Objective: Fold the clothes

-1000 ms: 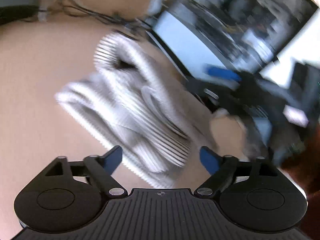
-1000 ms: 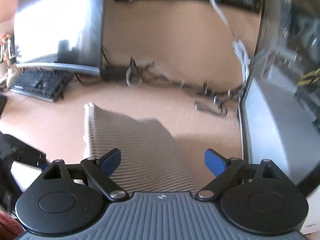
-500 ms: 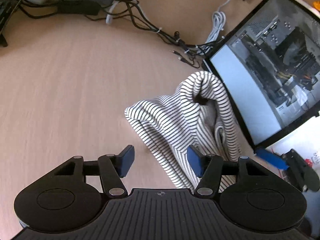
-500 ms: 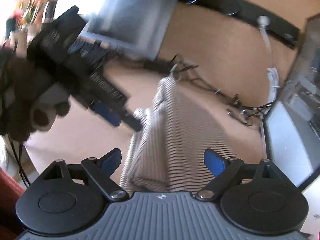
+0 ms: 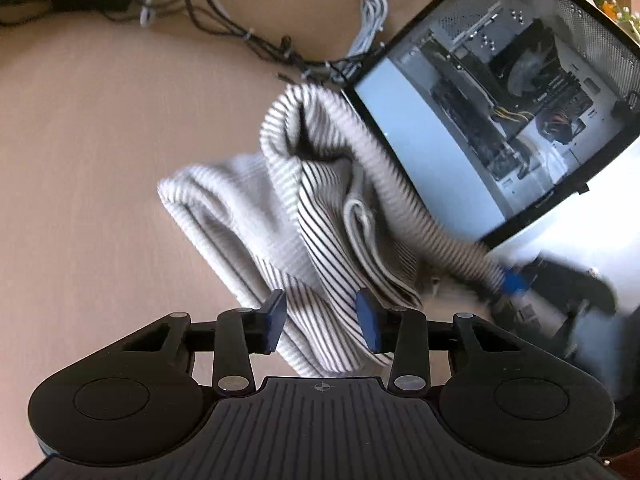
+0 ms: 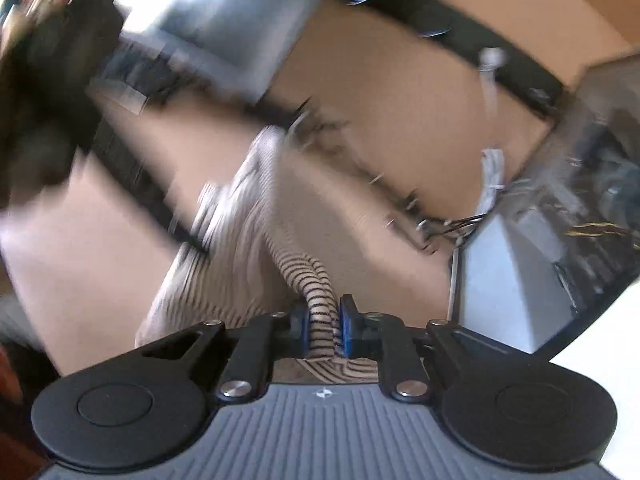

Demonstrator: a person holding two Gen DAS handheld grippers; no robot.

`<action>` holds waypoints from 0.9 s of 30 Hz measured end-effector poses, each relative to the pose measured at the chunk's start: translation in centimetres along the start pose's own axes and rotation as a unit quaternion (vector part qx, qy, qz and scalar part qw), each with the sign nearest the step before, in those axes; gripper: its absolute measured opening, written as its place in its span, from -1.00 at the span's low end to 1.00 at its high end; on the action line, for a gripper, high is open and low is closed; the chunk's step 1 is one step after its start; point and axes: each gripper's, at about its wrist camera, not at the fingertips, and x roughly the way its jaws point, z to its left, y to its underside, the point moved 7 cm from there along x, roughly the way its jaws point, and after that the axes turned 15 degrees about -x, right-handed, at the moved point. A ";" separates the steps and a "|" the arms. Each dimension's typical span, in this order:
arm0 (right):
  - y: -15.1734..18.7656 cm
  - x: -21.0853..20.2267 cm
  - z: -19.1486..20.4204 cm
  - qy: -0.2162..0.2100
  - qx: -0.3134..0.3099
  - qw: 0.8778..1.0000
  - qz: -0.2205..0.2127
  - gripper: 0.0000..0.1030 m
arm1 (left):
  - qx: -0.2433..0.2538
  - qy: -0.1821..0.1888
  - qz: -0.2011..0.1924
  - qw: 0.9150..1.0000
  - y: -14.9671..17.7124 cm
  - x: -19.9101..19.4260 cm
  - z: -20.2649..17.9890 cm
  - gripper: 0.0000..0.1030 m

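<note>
A white garment with thin black stripes (image 5: pixel 320 216) hangs bunched above the tan desk (image 5: pixel 100 168). My left gripper (image 5: pixel 322 322) has its blue pads on either side of the garment's lower edge, jaws part closed with cloth between them. My right gripper (image 6: pixel 323 326) is shut on a twisted fold of the striped garment (image 6: pixel 316 280). The right gripper also shows in the left wrist view (image 5: pixel 516 282), holding the garment's far end. Both views are blurred by motion.
An open computer case (image 5: pixel 500 92) with a glass side stands at the right. Tangled cables (image 5: pixel 224 20) lie along the desk's back. A monitor (image 6: pixel 224 20) and a dark keyboard (image 6: pixel 132 168) are at the left in the right wrist view.
My right gripper has shut on a fold of the garment. My left gripper's jaws have narrowed around the garment's lower edge, and the garment is lifted and stretched between the two grippers.
</note>
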 end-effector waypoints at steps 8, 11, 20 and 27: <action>-9.1 -1.6 -1.8 -0.144 0.119 0.975 -0.117 -0.79 | -0.009 0.007 0.013 1.000 0.3 1.3 0.8 -0.24; -8.0 0.8 0.5 -0.192 0.117 0.971 -0.081 -0.78 | -0.012 0.014 0.016 1.000 0.6 1.2 1.3 -0.24; -2.8 6.0 1.5 -0.268 0.185 0.945 0.011 -0.76 | -0.004 0.027 0.023 0.999 1.4 0.5 2.1 0.03; -2.3 5.0 3.5 -0.231 0.096 0.968 0.009 -0.74 | 0.001 0.009 -0.041 0.999 -2.1 -4.9 2.8 0.13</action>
